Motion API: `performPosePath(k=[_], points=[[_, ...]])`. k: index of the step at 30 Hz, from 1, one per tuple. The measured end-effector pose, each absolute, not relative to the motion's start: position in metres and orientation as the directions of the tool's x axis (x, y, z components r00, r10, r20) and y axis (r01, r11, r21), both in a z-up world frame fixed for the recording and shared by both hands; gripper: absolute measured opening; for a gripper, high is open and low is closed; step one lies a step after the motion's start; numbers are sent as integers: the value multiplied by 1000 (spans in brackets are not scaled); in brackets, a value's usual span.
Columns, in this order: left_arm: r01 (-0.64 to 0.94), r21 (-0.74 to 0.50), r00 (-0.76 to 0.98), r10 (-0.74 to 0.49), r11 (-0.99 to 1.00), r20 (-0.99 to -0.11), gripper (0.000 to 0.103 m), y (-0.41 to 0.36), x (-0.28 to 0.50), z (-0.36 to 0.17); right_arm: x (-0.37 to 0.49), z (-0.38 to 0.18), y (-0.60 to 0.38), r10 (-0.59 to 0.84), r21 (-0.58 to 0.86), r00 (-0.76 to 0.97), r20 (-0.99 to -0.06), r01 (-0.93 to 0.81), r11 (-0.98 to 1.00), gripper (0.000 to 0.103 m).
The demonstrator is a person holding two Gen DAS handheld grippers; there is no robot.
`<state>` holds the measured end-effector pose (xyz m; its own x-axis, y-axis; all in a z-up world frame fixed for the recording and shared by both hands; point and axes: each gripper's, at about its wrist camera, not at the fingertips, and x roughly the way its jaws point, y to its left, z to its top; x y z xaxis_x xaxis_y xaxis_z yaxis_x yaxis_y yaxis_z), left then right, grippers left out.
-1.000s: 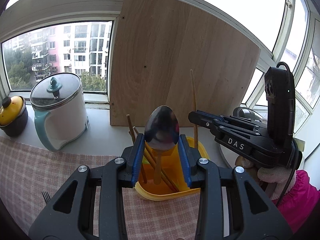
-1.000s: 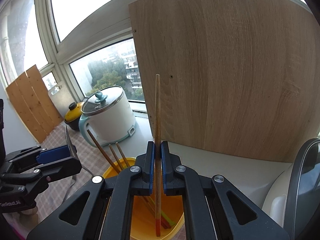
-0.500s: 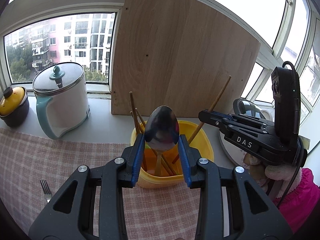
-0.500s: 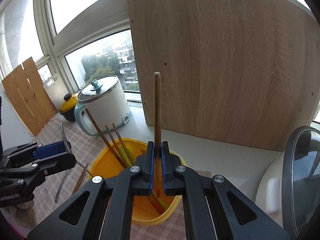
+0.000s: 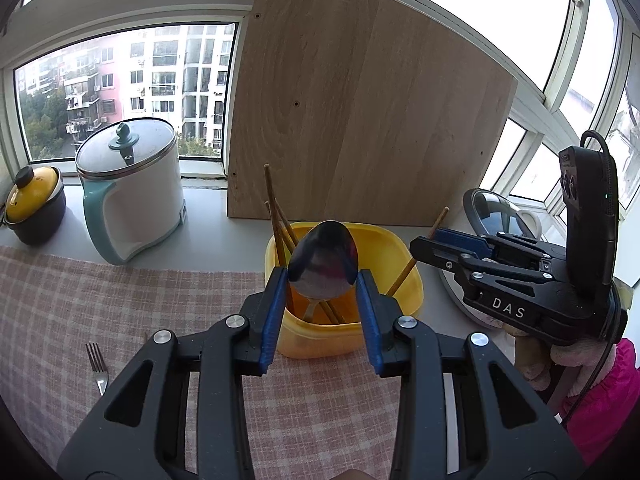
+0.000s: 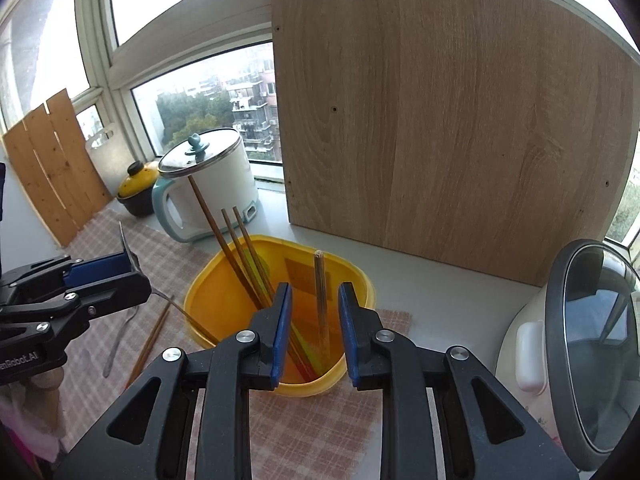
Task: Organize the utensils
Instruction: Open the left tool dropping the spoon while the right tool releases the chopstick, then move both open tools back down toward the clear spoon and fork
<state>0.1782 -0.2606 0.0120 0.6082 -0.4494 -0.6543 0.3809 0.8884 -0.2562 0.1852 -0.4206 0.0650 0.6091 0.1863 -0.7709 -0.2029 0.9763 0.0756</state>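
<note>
The yellow container [image 6: 360, 276] is hemmed behind by the wooden board [image 6: 440, 120], with chopsticks [image 6: 240, 256] fanned across its left rim

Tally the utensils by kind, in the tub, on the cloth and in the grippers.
Chopsticks standing in yellow tub: 4
Loose chopsticks on cloth: 2, as far as shows
Spoon in left gripper: 1
Fork on cloth: 1
Total: 8
</note>
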Motion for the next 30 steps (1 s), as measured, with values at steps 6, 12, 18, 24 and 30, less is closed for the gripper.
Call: performPosePath(k=[6,12,18,24,30], points=[[382,-255,619,-451,888,-643,34,-250,165,18,171,74,-417,167,53,629,-759,-195,979,40],[385,-242,641,-447,890,-624,34,-236,148,28,154,84,-407,143,25,656,-741,-187,982,57],[389,-236,654,-447,891,-610,34,-217,131,35,141,92,-390,125,-2,677,-726,-184,983,66],[370,-235,666,-433,899,-607,34,-185,119,37,129,95,-371,112,-21,687,-718,-183,983,73],[325,-218,673,-387,920,-630,43,-140,110,28,118,92,-355,117,-9,695,-709,-174,985,80]])
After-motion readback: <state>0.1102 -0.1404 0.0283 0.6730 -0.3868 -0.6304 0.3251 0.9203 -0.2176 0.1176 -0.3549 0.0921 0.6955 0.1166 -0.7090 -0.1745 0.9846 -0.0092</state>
